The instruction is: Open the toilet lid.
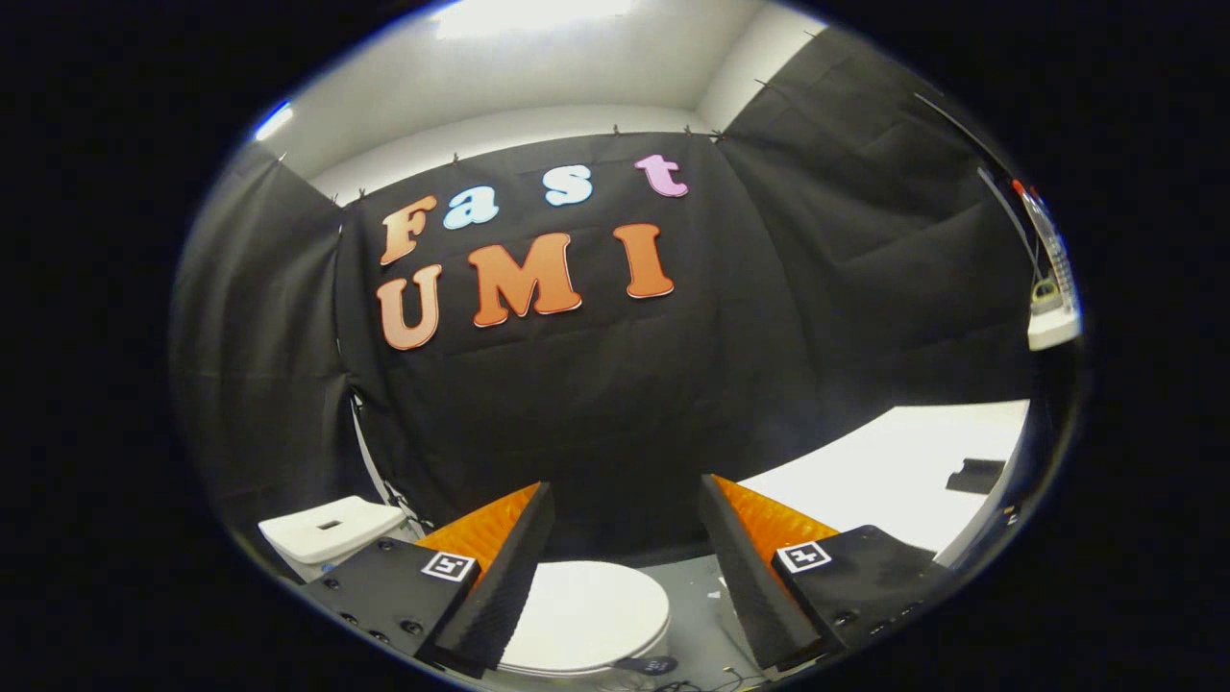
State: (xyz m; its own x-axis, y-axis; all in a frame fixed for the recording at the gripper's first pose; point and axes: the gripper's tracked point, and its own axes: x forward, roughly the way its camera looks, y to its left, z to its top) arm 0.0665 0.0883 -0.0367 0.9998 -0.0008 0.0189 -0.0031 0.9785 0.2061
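Claw (pixel 625 509) agape above toilet lid (pixel 586 615)

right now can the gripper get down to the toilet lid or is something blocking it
Probably yes. The gripper is open, holding nothing, and the closed toilet lid lies below, between its fingers, with nothing over it. The tank sits off to one side, so a downward approach looks free.
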